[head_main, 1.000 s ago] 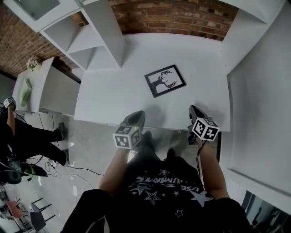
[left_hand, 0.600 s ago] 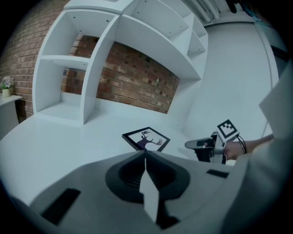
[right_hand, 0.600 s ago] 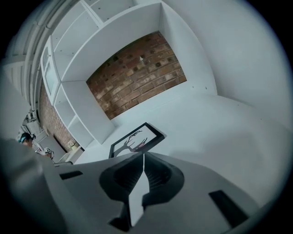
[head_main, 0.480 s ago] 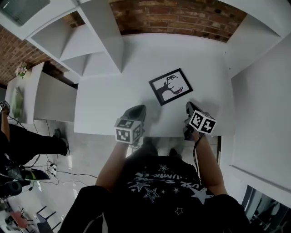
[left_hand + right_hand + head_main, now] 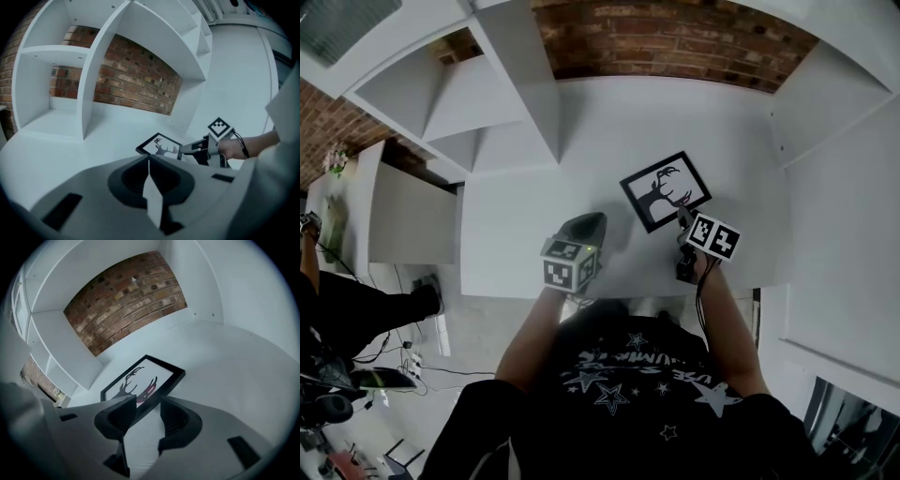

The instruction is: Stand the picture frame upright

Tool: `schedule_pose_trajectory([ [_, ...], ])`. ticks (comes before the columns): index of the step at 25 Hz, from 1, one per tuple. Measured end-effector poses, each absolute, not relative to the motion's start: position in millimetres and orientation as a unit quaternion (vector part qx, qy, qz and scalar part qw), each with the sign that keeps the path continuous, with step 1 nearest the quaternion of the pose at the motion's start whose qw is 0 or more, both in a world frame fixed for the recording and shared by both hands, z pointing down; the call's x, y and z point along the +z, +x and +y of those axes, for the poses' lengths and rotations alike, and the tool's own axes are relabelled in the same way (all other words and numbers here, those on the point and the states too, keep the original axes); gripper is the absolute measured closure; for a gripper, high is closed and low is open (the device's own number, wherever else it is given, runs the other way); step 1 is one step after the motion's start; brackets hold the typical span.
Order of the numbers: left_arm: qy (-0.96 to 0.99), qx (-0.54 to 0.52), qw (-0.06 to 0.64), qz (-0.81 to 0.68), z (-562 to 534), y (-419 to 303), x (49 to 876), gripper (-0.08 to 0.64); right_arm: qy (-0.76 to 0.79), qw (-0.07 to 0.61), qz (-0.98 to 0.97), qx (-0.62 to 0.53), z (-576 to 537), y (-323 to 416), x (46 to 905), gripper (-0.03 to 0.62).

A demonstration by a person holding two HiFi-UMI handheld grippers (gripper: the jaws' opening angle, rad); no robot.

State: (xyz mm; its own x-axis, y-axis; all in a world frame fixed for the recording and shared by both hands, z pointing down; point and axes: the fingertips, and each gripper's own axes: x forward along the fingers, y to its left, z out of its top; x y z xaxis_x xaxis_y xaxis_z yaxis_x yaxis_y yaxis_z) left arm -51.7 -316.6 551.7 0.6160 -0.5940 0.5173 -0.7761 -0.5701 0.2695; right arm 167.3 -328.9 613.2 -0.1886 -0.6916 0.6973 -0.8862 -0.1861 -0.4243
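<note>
Our right gripper [image 5: 682,218] has advanced, jaws just opening empty toward the probably light, rigid picture frame's [image 5: 666,190] near edge; left gripper [image 5: 589,223] closed.

The picture frame [image 5: 666,190] lies flat on the table [image 5: 525,220], brick wall [image 5: 666,37] behind it, shelf unit [image 5: 502,103] to its left. The left gripper [image 5: 589,223] hovers left of the frame; the right gripper [image 5: 682,217], jaws just opening, is at its near edge.

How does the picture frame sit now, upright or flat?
Flat: the picture frame lies face up on the white table, its deer print showing from above.
</note>
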Motion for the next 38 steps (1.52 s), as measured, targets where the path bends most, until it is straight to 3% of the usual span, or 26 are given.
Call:
schedule_pose_trajectory([
  [10, 0.866, 0.192, 0.254, -0.385, -320.0, -56.8, 562.2, 0.541, 0.645, 0.164, -0.609, 0.431, -334.9, 162.4, 624.9, 0.403],
  [38, 0.853, 0.202, 0.263, -0.403, -284.3, -40.7, 564.2, 0.541, 0.545, 0.237, -0.695, 0.404, -302.5, 162.7, 625.9, 0.408],
])
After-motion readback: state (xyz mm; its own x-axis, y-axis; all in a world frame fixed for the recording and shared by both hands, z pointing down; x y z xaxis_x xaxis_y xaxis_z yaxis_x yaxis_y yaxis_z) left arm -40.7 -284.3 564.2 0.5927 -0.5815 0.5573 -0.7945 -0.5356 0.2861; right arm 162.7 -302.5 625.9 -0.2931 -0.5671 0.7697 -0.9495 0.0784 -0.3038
